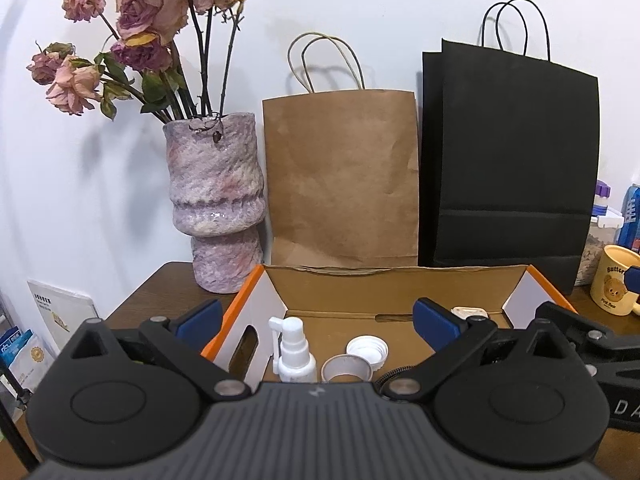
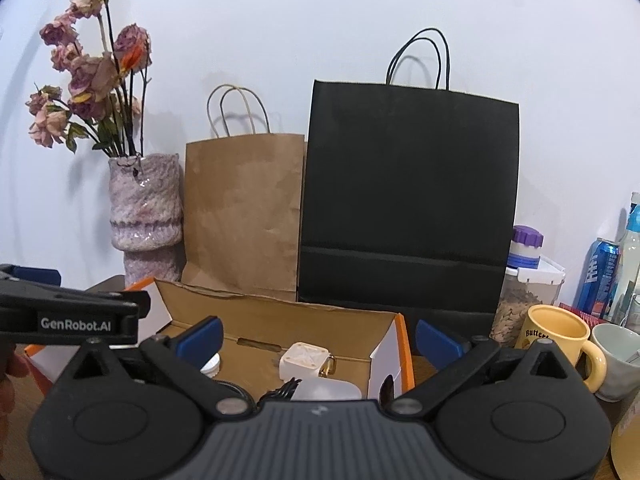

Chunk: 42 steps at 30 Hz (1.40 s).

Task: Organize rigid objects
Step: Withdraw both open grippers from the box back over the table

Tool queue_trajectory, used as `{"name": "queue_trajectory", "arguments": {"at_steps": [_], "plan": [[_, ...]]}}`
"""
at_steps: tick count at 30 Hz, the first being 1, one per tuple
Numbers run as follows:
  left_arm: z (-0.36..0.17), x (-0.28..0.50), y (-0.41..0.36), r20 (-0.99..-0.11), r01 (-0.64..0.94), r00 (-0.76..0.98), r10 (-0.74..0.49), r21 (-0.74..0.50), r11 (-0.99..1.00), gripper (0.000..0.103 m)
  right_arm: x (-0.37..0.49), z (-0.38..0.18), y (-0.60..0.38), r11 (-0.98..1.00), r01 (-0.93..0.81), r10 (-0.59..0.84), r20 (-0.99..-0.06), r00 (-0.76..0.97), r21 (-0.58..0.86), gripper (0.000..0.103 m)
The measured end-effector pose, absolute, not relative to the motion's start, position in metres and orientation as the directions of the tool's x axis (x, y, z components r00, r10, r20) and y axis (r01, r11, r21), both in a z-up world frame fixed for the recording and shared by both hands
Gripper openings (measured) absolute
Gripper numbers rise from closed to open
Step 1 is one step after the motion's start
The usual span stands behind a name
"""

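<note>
Two hand-held grippers, left and right, hang wide open and empty over the cardboard box on the tabletop. Inside, left to right: spray bottle (upright), metal ring, white cap, square white piece.

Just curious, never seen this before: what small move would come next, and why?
Probably lower the left hand-held gripper onto the white spray bottle in the cardboard box: its jaws are open, empty, and the bottle stands upright just ahead.
</note>
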<state>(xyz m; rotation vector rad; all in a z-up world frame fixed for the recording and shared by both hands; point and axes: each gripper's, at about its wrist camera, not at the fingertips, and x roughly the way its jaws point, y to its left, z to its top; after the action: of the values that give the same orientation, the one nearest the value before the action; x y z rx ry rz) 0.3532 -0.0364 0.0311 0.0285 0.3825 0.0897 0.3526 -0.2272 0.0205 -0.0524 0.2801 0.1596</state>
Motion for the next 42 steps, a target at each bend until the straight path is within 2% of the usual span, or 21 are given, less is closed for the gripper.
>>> {"name": "queue_trajectory", "arguments": {"at_steps": [20,42], "plan": [[0.040,0.299,-0.037,-0.369,-0.090,0.925,0.087,0.007,0.996,0.103,0.299,0.031,-0.237,0.986,-0.167,0.157,-0.254,0.954,-0.019,0.103],[0.031,0.219,-0.037,-0.444,-0.080,0.893,0.075,0.007,0.997,0.103,0.219,0.027,-0.251,0.980,-0.199,0.186,-0.279,0.942,-0.016,0.103]]}}
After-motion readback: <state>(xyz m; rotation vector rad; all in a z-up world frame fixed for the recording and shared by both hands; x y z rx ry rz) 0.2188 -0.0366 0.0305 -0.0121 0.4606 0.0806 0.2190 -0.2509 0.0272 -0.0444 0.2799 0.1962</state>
